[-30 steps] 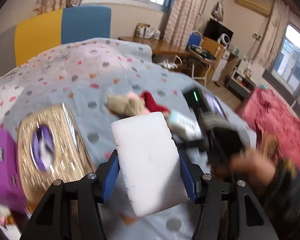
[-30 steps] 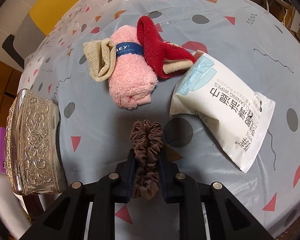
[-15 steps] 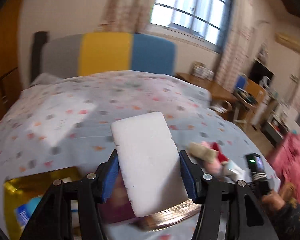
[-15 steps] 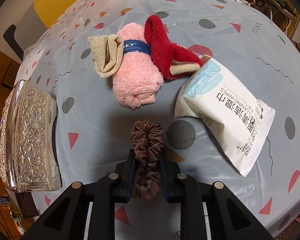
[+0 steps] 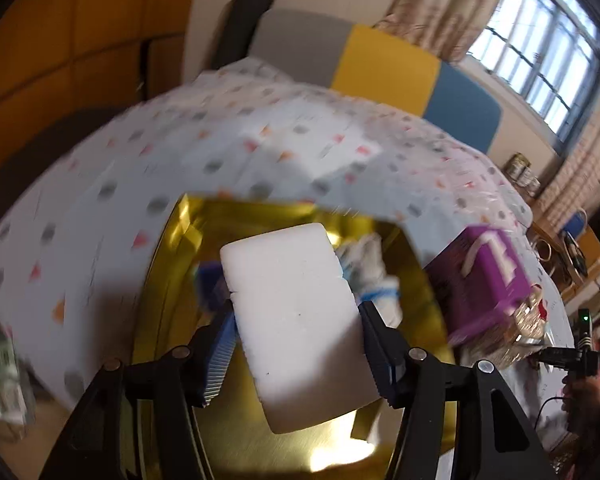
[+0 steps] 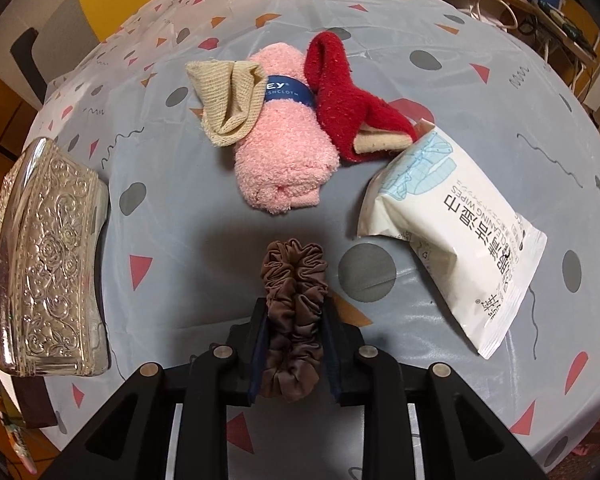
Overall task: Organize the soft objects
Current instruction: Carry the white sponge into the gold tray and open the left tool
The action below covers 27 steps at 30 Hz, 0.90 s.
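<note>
Sponge (image 5: pixel 296 320) gripped in left tongs (image 5: pixel 296 344) now hangs over gold box (image 5: pixel 160 280), off the bed; drop likely next. Right tongs (image 6: pixel 294 344), easing, hold scrunchie (image 6: pixel 294 300).

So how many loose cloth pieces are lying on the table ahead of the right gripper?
3: a beige cloth leftmost, a pink rolled towel touching it, and a red cloth against the towel's right side. Any beneath them would be hidden.
</note>
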Each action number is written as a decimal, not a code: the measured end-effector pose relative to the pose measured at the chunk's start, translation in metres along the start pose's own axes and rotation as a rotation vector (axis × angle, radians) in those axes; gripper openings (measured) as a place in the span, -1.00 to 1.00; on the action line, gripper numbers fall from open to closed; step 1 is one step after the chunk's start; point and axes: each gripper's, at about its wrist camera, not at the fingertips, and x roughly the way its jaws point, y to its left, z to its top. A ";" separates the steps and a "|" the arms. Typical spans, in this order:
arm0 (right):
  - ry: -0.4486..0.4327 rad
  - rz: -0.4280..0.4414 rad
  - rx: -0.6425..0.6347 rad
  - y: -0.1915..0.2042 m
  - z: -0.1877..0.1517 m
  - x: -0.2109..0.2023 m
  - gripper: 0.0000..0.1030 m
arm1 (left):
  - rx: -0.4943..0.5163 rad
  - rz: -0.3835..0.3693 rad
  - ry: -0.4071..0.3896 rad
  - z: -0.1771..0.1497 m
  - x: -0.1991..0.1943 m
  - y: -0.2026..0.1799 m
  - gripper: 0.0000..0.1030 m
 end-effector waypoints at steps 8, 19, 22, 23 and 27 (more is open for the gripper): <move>-0.017 -0.044 -0.026 0.009 -0.002 0.001 -0.52 | -0.044 -0.009 0.094 -0.045 0.022 0.010 0.36; -0.022 -0.060 -0.045 0.017 -0.005 0.001 -0.52 | -0.042 0.097 0.061 -0.052 0.016 0.005 0.57; -0.023 -0.062 -0.050 0.016 -0.004 0.002 -0.52 | -0.020 0.138 -0.003 -0.051 0.001 -0.005 0.57; -0.024 -0.064 -0.053 0.016 -0.004 0.001 -0.52 | -0.012 0.144 -0.027 -0.050 -0.005 -0.008 0.58; -0.028 -0.074 -0.067 0.020 -0.005 0.001 -0.52 | 0.031 0.169 -0.087 -0.045 -0.019 -0.022 0.63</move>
